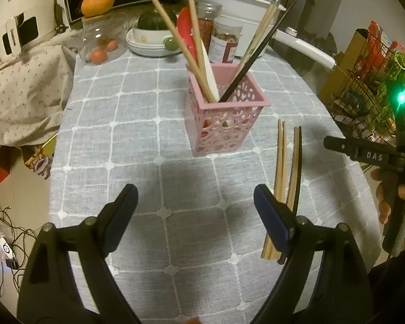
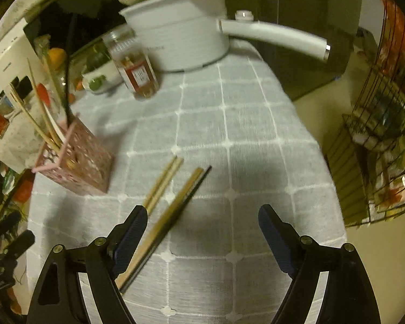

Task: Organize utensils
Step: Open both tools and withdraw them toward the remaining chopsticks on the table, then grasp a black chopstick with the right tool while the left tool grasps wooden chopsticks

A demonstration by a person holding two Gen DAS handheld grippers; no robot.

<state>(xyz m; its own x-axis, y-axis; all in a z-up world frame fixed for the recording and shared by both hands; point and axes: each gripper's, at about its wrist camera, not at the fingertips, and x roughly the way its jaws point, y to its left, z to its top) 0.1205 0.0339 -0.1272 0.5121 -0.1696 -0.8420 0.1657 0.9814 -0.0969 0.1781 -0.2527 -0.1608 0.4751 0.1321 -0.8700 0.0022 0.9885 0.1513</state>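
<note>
A pink perforated holder (image 1: pixel 224 113) (image 2: pixel 75 167) stands on the grey checked tablecloth (image 1: pixel 137 124) with several chopsticks and a white utensil upright in it. Several loose chopsticks (image 1: pixel 286 178) (image 2: pixel 172 202), wooden ones and a black one, lie flat to its right. My left gripper (image 1: pixel 195 193) is open above bare cloth, its right finger (image 1: pixel 272 221) over the chopsticks' near ends. My right gripper (image 2: pixel 202 213) is open, low over the cloth; the chopsticks pass by its left finger (image 2: pixel 132 232), and nothing is gripped. The right gripper's body also shows at the right edge of the left wrist view.
At the back stand a white pot (image 2: pixel 181 35) with a long handle, spice jars (image 2: pixel 135 70) (image 1: pixel 226 43), a white dish with green fruit (image 1: pixel 151 40) and a glass jar topped by an orange (image 1: pixel 97 2). A wire rack (image 2: pixel 386 124) stands right of the table, whose edge falls off there.
</note>
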